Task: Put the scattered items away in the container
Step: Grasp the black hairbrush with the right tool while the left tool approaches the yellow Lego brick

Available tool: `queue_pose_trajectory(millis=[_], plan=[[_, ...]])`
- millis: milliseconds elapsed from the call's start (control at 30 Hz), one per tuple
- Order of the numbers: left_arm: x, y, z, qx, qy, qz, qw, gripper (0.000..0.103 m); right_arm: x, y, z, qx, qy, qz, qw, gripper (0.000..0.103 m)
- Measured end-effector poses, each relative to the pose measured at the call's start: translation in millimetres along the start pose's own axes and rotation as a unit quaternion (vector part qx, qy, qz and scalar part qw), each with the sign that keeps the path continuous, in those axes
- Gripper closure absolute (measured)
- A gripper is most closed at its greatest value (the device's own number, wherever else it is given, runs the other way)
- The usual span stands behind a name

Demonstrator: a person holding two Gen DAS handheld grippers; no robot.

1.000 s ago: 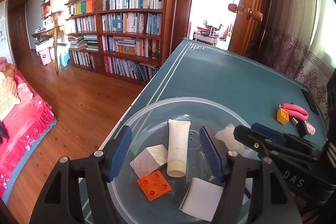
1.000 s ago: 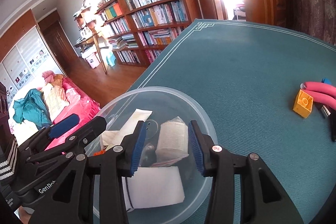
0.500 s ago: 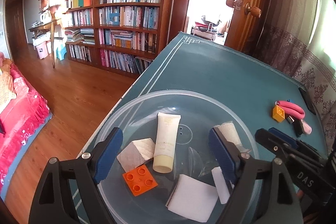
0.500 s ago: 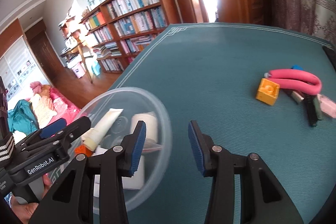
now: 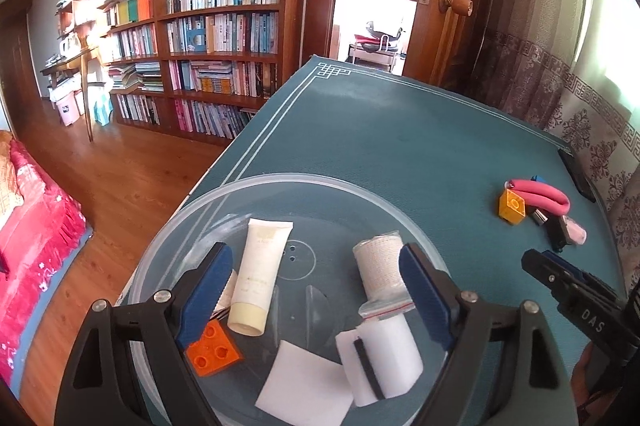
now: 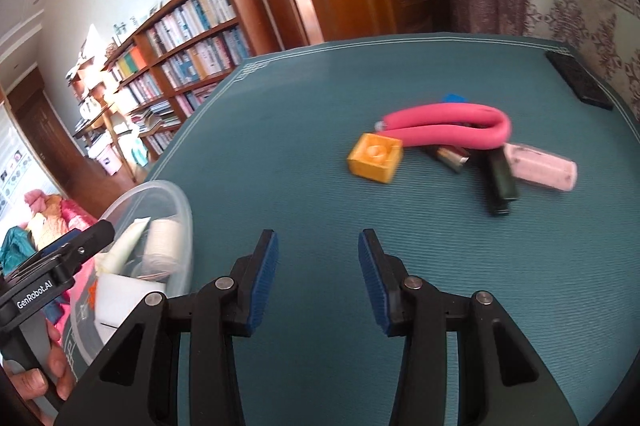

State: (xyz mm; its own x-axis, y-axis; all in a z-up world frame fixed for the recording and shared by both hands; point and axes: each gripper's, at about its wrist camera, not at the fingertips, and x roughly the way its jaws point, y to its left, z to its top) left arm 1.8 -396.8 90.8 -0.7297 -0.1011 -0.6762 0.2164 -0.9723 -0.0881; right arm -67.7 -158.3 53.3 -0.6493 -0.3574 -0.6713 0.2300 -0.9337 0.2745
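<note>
- Right gripper (image 6: 318, 276), lower centre of its view, gapes wide over bare teal cloth (image 6: 280, 154), gripping nothing.
- Left gripper (image 5: 316, 290) spreads wide above the clear bowl (image 5: 280, 182), empty.
- Yellow block (image 6: 375, 157) and pink tube (image 6: 444, 126) lie upper right; tube (image 5: 260, 278) and gauze roll (image 5: 378, 262) sit inside the bowl.

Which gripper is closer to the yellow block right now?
Right. The right gripper is open over bare table, facing the yellow block ahead. The left gripper hovers open over the bowl, farther away.
</note>
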Motion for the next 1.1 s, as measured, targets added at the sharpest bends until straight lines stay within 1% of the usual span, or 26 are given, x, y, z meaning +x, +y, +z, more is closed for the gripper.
queue_pose_trajectory(millis=[167, 333, 600, 867, 967, 1100], plan=[[1, -22, 3, 0.022, -0.001, -0.009, 0.9997, 0.015, -9, -34, 2, 0.023, -0.007, -0.026, 0.999, 0.058], [4, -47, 5, 0.046, 0.001, -0.016, 0.9988, 0.015, -14, -60, 5, 0.034, -0.012, -0.048, 0.998, 0.058], [7, -77, 9, 0.068, -0.001, -0.031, 0.9972, 0.015, -10, -97, 11, 0.048, -0.012, -0.082, 0.995, 0.058], [14, -109, 10, 0.096, 0.005, -0.044, 0.9944, 0.015, 11, -119, 25, 0.059, 0.005, -0.070, 0.996, 0.058], [17, -118, 10, 0.102, 0.008, -0.047, 0.9936, 0.015, 17, -119, 27, 0.054, 0.006, -0.068, 0.996, 0.058], [24, -129, 8, 0.109, 0.016, -0.049, 0.9928, 0.015, 27, -114, 31, 0.038, 0.005, -0.076, 0.996, 0.058]])
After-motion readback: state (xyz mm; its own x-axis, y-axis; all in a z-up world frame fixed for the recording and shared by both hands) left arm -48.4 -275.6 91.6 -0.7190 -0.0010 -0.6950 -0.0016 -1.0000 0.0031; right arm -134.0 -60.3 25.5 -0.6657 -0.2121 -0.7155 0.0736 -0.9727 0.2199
